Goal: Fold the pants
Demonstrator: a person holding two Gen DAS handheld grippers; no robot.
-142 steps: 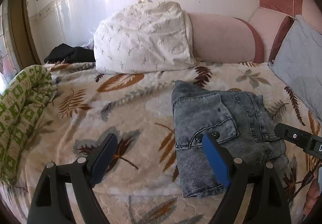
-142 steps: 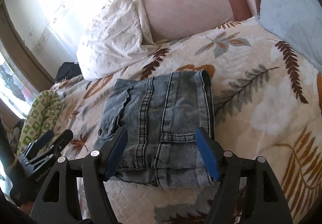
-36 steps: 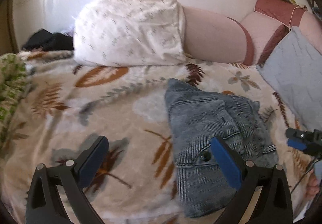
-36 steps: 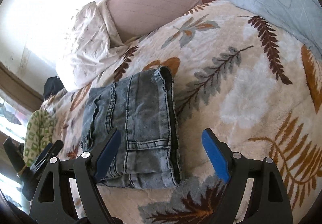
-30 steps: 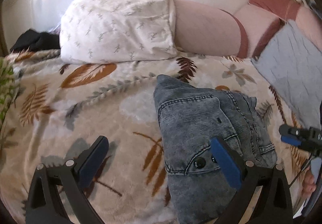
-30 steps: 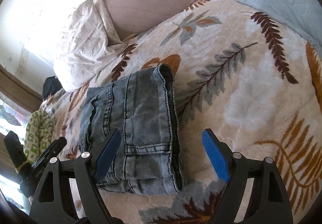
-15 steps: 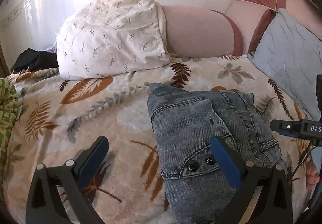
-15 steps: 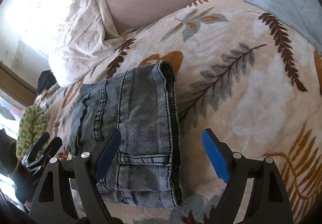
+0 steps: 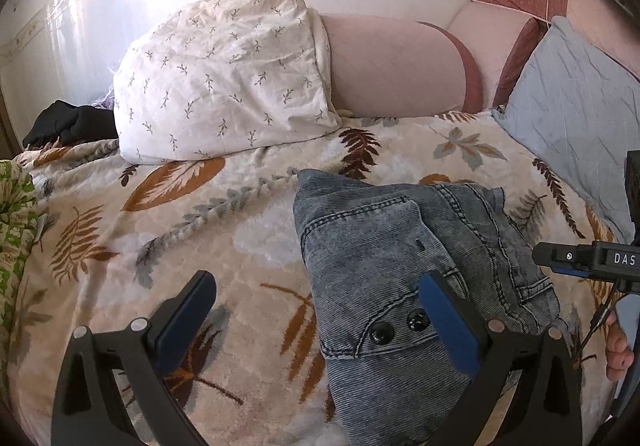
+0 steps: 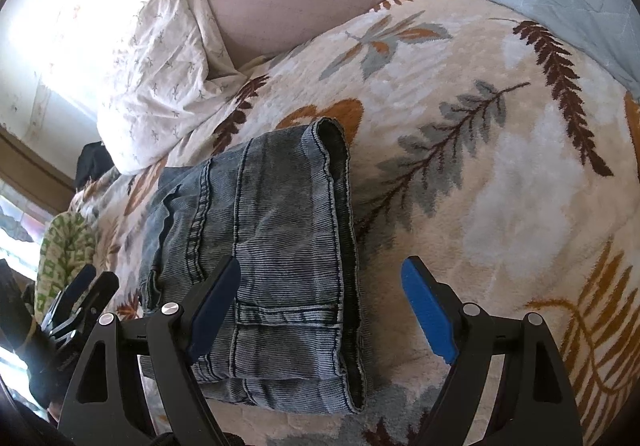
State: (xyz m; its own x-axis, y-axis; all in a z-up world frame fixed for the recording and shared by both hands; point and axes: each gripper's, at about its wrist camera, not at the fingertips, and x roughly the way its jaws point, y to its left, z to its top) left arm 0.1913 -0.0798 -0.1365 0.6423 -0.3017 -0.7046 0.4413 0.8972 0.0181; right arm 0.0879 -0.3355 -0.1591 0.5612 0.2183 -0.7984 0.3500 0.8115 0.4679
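Note:
The blue denim pants (image 9: 404, 270) lie folded in a compact stack on the leaf-patterned bedspread (image 9: 192, 230). They also show in the right wrist view (image 10: 272, 246), with the hem edge at the far end. My left gripper (image 9: 316, 306) is open and empty, its right finger over the pants' waistband with two black buttons. My right gripper (image 10: 324, 298) is open and empty, its left finger over the near end of the pants, its right finger over the bedspread (image 10: 480, 173). The right gripper's tip shows in the left wrist view (image 9: 580, 260).
A white leaf-print pillow (image 9: 224, 81) and a pink bolster (image 9: 396, 65) lie at the far side. A grey-blue pillow (image 9: 576, 113) is on the right. A green patterned blanket (image 9: 12, 221) is on the left, and a black garment (image 9: 68, 123) at the far left.
Both grippers stay open and empty. The left view has drifted slightly left, so the pants sit a bit more to the right. The right gripper has edged closer to the pants.

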